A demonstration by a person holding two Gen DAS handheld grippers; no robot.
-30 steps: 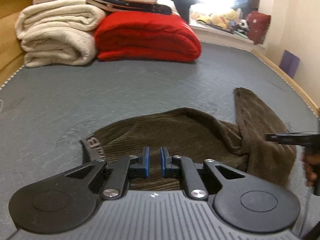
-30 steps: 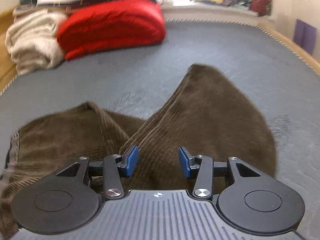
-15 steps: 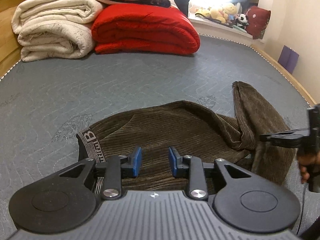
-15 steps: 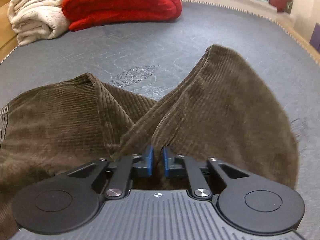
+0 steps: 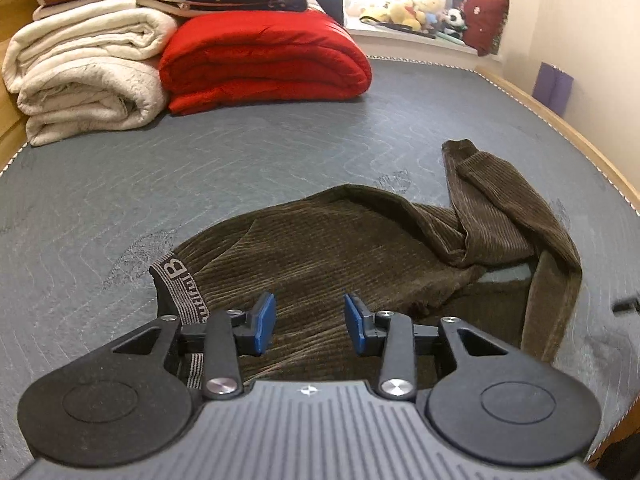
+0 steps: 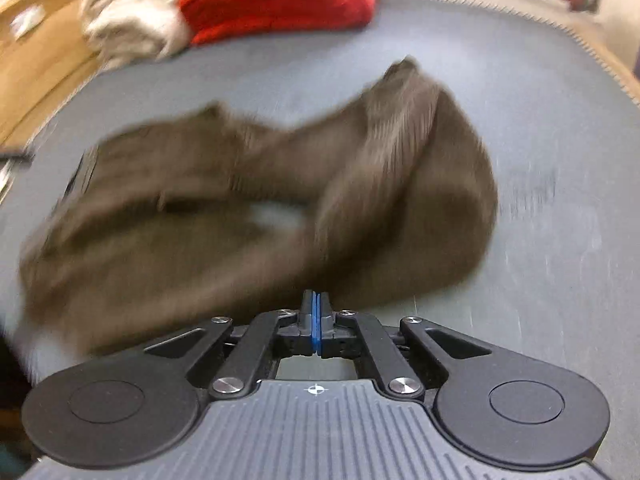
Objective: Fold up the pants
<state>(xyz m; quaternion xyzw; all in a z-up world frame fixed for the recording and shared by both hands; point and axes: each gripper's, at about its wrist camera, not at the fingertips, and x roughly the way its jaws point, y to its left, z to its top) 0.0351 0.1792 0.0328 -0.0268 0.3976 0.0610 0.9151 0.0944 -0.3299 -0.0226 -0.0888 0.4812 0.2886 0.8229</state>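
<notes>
My right view is all blurry, so I can't tell if my right tongs, pressed together, pinch the brown corduroy pants. The pants lie bunched on the gray mattress. My left tongs gape wide above the waistband. Bare mattress stretches toward the red blanket.

Pants – brown corduroy ribs; mattress grey, wavy quilting; blanket red.
</notes>
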